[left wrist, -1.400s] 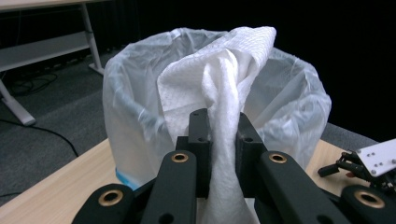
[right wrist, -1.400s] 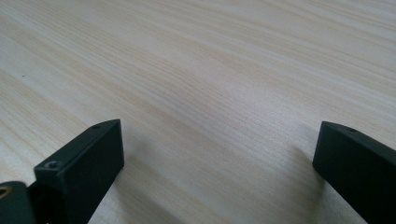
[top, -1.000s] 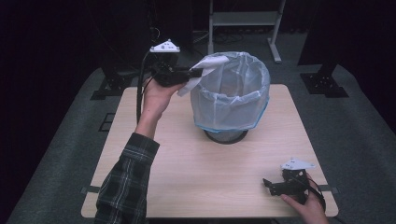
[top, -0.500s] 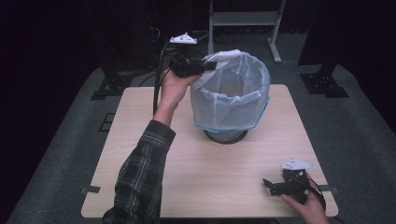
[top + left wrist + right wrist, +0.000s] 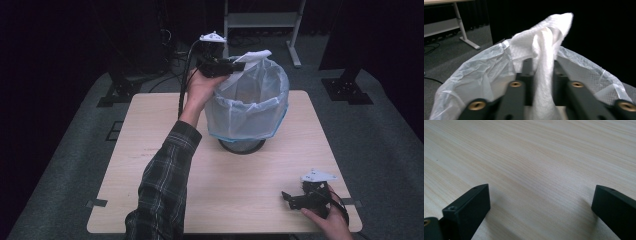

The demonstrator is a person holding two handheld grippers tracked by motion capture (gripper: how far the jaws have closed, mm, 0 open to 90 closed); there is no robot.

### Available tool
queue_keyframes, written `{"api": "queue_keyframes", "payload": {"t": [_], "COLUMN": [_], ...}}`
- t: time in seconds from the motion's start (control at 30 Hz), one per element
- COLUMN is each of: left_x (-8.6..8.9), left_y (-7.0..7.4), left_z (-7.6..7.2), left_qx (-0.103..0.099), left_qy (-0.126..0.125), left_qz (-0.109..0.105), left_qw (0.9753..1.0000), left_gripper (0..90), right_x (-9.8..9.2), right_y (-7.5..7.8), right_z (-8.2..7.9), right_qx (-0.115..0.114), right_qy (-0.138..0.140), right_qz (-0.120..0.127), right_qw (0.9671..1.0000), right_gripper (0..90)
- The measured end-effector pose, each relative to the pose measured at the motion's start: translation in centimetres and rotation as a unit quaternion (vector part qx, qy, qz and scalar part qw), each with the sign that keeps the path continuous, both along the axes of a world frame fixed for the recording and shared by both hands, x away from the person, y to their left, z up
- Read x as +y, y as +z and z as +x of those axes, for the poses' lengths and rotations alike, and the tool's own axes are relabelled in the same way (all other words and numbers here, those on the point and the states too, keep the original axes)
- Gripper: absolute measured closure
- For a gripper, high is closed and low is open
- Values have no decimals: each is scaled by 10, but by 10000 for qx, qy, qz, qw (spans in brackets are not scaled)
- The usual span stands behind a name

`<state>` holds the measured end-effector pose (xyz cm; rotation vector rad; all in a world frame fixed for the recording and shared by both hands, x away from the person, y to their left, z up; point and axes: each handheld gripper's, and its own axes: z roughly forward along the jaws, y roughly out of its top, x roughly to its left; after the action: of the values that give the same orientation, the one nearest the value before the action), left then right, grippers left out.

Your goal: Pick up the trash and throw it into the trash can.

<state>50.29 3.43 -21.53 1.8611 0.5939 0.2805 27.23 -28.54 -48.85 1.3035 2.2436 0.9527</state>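
I find no brand, label or readable writing on anything here. From the high view, my left gripper (image 5: 239,65) is raised at the near-left rim of the bin (image 5: 248,107), its jaws clamped on a white paper towel (image 5: 254,56) whose free end sticks out over the bin's mouth. The bin stands toward the far middle of the table (image 5: 150,165), lined with a thin whitish plastic bag (image 5: 235,117) that folds down over its outside, with a dark round base showing beneath.

The left gripper view adds what the high view cannot: the towel (image 5: 544,62) is twisted into a rope between the two black jaws, and the crinkled bag rim (image 5: 471,77) curves just behind it, with mesh wall visible through the plastic.

My right gripper (image 5: 292,197) rests low at the table's near-right corner, well apart from the bin. Its own view shows jaws spread wide with bare pale wood grain (image 5: 536,170) between them, holding nothing.

Beyond the table I see dark floor, cables and a white desk frame (image 5: 260,20).
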Motion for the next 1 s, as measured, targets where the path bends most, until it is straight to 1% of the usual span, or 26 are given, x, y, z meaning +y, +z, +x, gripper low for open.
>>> {"api": "queue_keyframes", "payload": {"t": [0.03, 0.1, 0.17, 0.23, 0.37, 0.4, 0.5, 0.57, 0.67, 0.73, 0.77, 0.8, 0.87, 0.93, 0.97, 1.0], "left_x": [-1, -2, -2, -2, 0, 2, 5, 9, 14, 18, 21, 23, 28, 33, 33, 37], "left_y": [0, -1, -2, -2, -4, -3, -2, -2, -2, -1, -1, -1, 0, 0, 0, -1], "left_z": [0, 0, 0, -1, -3, -4, -7, -14, -20, -24, -26, -28, -33, -38, -38, -42], "left_qx": [-9, -62, -60, -115, -100, -92, -49, -83, -87, -103, -85, -84, -105, -140, -140, -144], "left_qy": [54, 136, 181, 263, 244, 246, 218, 263, 282, 316, 320, 363, 420, 442, 442, 467], "left_qz": [-7, 6, -14, 38, 28, 68, 89, 94, 211, 220, 257, 256, 320, 363, 363, 411], "left_qw": [10000, 9999, 9998, 9996, 9996, 9996, 9997, 9996, 9993, 9992, 9991, 9990, 9985, 9983, 9983, 9980], "left_gripper": [667, 607, 497, 405, 352, 336, 286, 262, 196, 176, 163, 136, 95, 77, 61, 36], "right_x": [0, 0, 0, 0, 0, 0, 0, 0, 0, 0, 0, 0, 0, 0, 0, 0], "right_y": [0, 0, 0, 0, 0, 0, 0, 0, 0, 0, 0, 0, 0, 0, 0, 0], "right_z": [0, 0, 0, 0, 0, 0, 0, 0, 0, 0, 0, 0, 0, 0, 0, 0], "right_qx": [5, 4, 0, 0, 1, 1, -3, -1, -1, 0, 0, -1, 0, -2, 2, -4], "right_qy": [-4, -2, 0, 1, -1, -1, 3, 3, 5, 6, 5, 5, 6, 5, 4, 9], "right_qz": [4, 1, -1, -1, 0, 0, -8, -7, -6, -5, -6, -5, -7, -5, -5, -8], "right_qw": [10000, 10000, 10000, 10000, 10000, 10000, 10000, 10000, 10000, 10000, 10000, 10000, 10000, 10000, 10000, 10000], "right_gripper": [5, 4, 4, 4, 4, 4, 5, 4, 5, 4, 4, 5, 5, 4, 4, 4]}}
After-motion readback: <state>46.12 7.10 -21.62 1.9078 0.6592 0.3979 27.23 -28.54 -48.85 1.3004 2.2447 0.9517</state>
